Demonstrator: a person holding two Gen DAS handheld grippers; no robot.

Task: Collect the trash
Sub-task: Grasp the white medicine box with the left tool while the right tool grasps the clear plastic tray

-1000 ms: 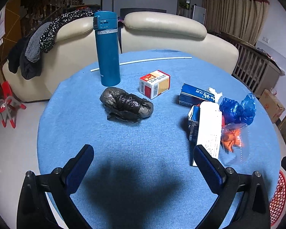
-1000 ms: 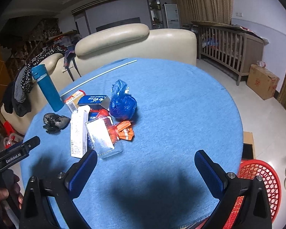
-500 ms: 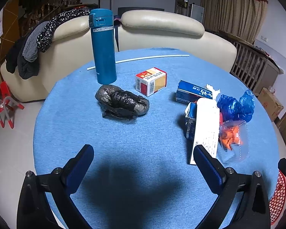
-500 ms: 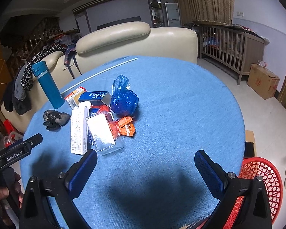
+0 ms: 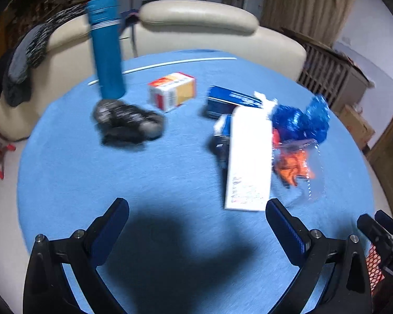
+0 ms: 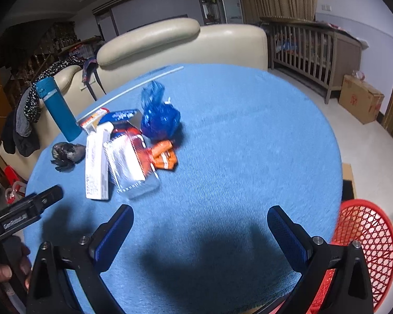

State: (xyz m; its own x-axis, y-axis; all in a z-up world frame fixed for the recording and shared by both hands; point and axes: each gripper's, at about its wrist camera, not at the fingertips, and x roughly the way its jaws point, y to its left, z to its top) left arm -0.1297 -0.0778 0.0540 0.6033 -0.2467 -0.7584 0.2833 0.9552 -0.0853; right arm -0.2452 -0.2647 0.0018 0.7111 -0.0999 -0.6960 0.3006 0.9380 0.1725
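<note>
Trash lies on a round table with a blue cloth point(image 5: 170, 178): a crumpled black bag point(image 5: 128, 123), a red-and-yellow carton point(image 5: 171, 90), a dark blue box point(image 5: 228, 100), a long white box point(image 5: 250, 157), a blue plastic bag point(image 5: 298, 123), orange wrappers point(image 5: 290, 164) under clear plastic. The same pile shows in the right wrist view, with the white box point(image 6: 97, 159), blue bag point(image 6: 159, 117) and black bag point(image 6: 66, 153). My left gripper point(image 5: 196, 219) is open and empty above the near cloth. My right gripper point(image 6: 200, 231) is open and empty. A red mesh basket point(image 6: 364, 240) stands on the floor at the right.
A tall teal flask point(image 5: 106, 49) stands upright behind the black bag. A thin white rod point(image 5: 170, 64) lies at the far edge. Cream sofas point(image 5: 201, 26) with draped clothes stand behind the table. A wooden crib point(image 6: 314, 49) and a cardboard box point(image 6: 361, 102) are at the right.
Both grippers have drawn back and tilted slightly, so the table sits a little farther and lower in view. Both stay open. Nothing on the table has moved.
</note>
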